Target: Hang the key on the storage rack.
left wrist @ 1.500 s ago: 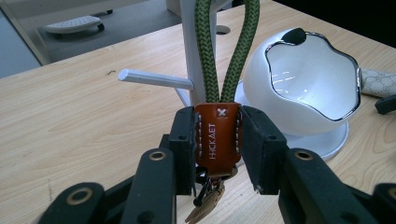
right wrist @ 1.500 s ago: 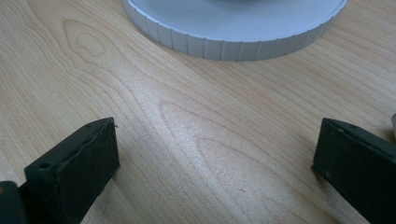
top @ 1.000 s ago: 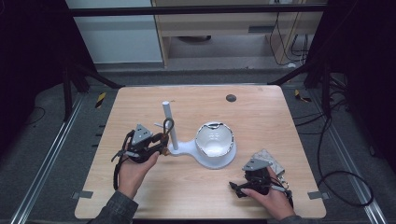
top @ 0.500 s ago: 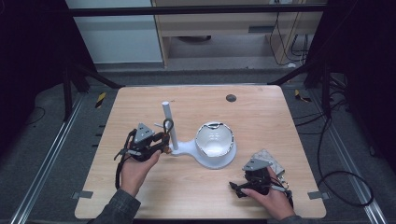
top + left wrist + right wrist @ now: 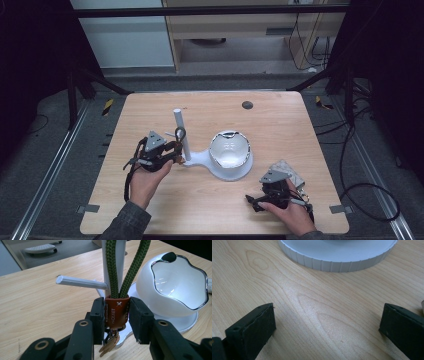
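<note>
Clearly the left gripper [image 5: 117, 312] is clamped on the brown leather tab [image 5: 117, 311] of a keyring, its green cord loop [image 5: 125, 267] rising in front of the white post [image 5: 122, 260] of the stand [image 5: 200, 159]. From the left gripper view, keys [image 5: 110, 345] dangle below the tab, and one short peg [image 5: 81, 282] sticks out sideways from the post. Whether the loop is already over a peg I cannot tell (the cord's top is cut off in the close view and tiny in the high view). My guess is the hanging is about half done: the keyring is gripped and at the post, but not let go.

Over by the table's near right corner, the right gripper [image 5: 272, 192] rests idle, jaws wide apart with nothing between them, just bare wood in front and the stand's ribbed base edge [image 5: 337, 263].

A white bowl [image 5: 229, 149] sits on the stand's round base. The table [image 5: 300, 130] is pale wood with one dark round spot [image 5: 247, 105] near the far edge. Around it: dark floor, cables to the right, pale cabinets behind.
</note>
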Action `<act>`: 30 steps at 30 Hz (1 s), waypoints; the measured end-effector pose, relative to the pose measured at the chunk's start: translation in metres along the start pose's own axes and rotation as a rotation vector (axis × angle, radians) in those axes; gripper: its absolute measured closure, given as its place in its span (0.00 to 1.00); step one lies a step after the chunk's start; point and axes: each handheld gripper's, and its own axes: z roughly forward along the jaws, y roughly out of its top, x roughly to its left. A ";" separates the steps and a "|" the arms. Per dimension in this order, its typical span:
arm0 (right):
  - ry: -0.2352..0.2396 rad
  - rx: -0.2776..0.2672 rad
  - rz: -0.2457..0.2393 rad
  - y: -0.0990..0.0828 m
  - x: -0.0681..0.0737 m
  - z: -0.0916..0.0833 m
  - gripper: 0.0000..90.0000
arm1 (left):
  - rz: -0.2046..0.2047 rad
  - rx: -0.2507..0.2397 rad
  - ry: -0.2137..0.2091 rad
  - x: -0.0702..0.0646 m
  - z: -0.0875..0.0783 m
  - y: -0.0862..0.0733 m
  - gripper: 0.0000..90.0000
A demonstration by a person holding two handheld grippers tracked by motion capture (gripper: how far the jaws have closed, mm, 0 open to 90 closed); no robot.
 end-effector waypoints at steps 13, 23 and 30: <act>0.000 0.000 0.000 0.000 0.000 0.000 0.00 | -0.002 0.012 -0.005 0.000 0.004 0.001 0.71; 0.001 0.002 0.002 0.000 0.000 -0.001 0.00 | 0.013 0.021 0.005 0.000 -0.002 -0.005 0.53; 0.001 0.002 0.002 0.000 0.000 -0.001 0.00 | 0.023 0.084 0.029 0.014 -0.005 -0.024 0.37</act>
